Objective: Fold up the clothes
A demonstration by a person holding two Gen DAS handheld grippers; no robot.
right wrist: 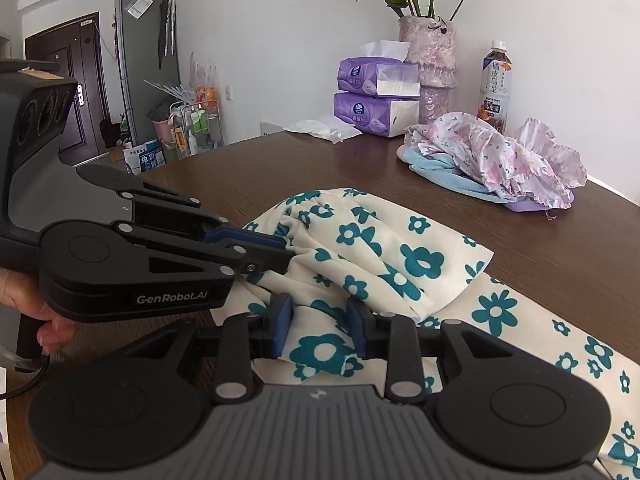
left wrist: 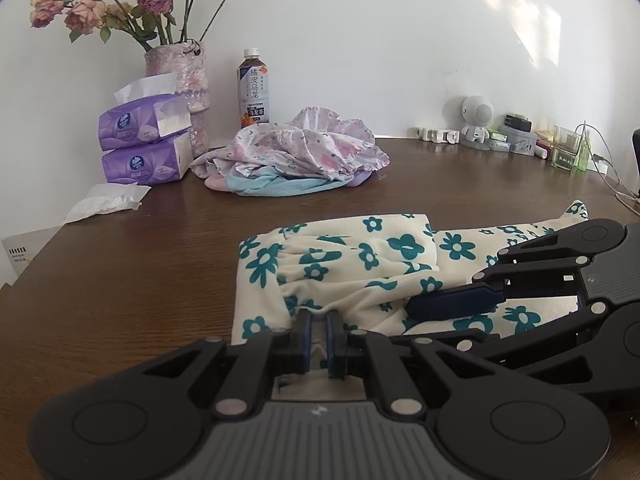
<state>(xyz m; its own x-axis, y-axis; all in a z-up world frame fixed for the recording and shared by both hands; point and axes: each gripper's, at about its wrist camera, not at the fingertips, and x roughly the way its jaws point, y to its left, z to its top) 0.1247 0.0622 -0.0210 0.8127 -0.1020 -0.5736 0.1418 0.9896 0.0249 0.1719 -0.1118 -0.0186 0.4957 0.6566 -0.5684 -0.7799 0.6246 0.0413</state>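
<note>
On the near part of the brown table (left wrist: 140, 264) lies the cream garment with teal flowers (right wrist: 400, 264), partly folded over itself. Its gathered waistband end sits at the left; the rest runs away to the right and near, so the long axis goes roughly left to right across the table edge.

My left tool (left wrist: 319, 334) sits low and level over the near edge of the cloth, pointing toward the far wall. Its blue pads are nearly together, with a small ridge of the fabric pinched between them. In the right wrist view the same tool comes in from the left, its tips buried in the gathered edge; my hand (right wrist: 48, 320) wraps its handle at the lower left.

My right tool (right wrist: 320, 330) also lies low, pointing far and somewhat left. Its pads stand apart, with flowered cloth lying between them; neither pad visibly presses the fabric. In the left wrist view it enters from the right, one blue finger (left wrist: 452, 302) resting flat on the cloth.

Far side of the table: a heap of pink and blue clothes (left wrist: 296, 156), two purple tissue packs (left wrist: 144, 144), a vase of dried roses (left wrist: 188, 92), a tea bottle (left wrist: 254, 88).
</note>
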